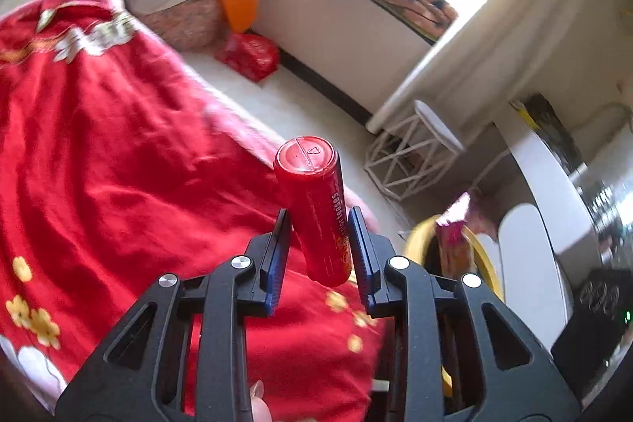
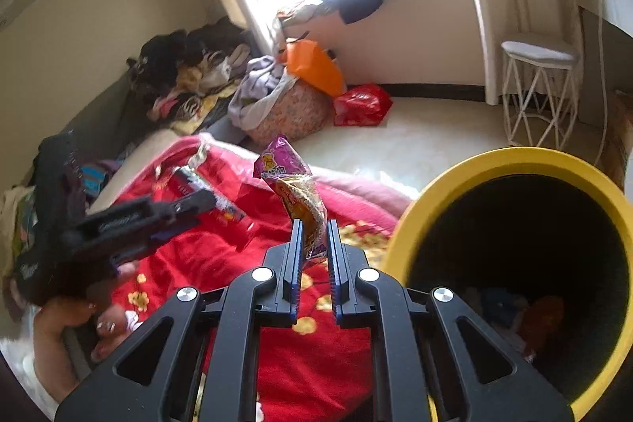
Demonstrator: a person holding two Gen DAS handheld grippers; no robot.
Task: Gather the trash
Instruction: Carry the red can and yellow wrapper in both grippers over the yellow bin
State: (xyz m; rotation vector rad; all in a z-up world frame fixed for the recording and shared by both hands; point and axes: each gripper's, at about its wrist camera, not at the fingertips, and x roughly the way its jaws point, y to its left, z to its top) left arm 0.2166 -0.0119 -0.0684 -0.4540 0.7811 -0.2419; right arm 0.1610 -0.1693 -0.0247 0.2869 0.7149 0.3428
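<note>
Left gripper (image 1: 320, 256): nearest the lens in the left wrist view; jaws clamped on a red tube (image 1: 314, 208), which stands tilted between the pads, lid end away from the camera.
Right gripper (image 2: 314, 252): closed on a snack wrapper (image 2: 294, 188), pinched at its lower end, the purple top flopping free above the jaws.
Bed: red blanket (image 1: 99, 145) with gold flowers covers it; both grippers sit above it.
Trash bin (image 2: 514, 161): yellow rim, dark inside, standing just beside the bed edge, to the right of the right gripper; a few items already lie at the bottom, too dim to identify.
Further trash: what appears to be a long wrapper (image 2: 209, 190) lies on the blanket beyond the left gripper; the view there is blurred.
Step in hand: judged as carrying both items to the bin.
Risk, tube: smooth round wall, held off-centre and tilted; it could pivot or slide out if the carry is jerky.
Risk, wrapper: light and limp; released short of the rim it may catch the edge and fall to the floor.
Risk, bin: the two grippers converging on one opening could collide or knock the rim.
</note>
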